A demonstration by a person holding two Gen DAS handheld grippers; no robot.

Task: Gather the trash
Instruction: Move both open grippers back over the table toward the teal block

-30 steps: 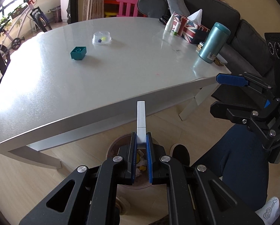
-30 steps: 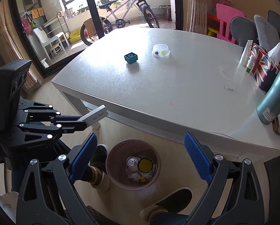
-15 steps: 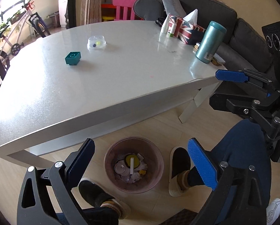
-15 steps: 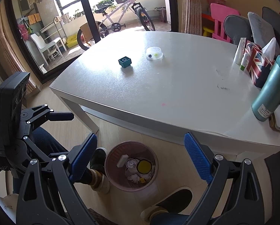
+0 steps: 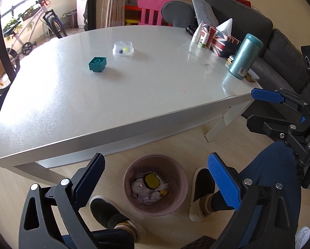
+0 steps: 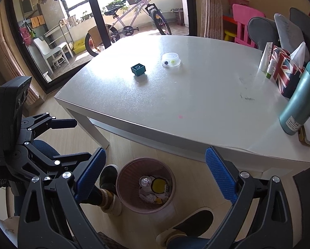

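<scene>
Both tongs, left and right, apart, empty, above bin holding scraps.

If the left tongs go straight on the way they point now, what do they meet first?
Most likely the pink trash bin on the floor, between the open left tongs; nothing appears between, though depth is unclear.

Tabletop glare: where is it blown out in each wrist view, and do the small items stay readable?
Left wrist view: the window blows out the table along its left side; the teal block and clear dish stay sharp. Right wrist view: glare sits on the far left corner near the bicycle; the block reads clearly. Both views bend straight edges, fisheye.
</scene>
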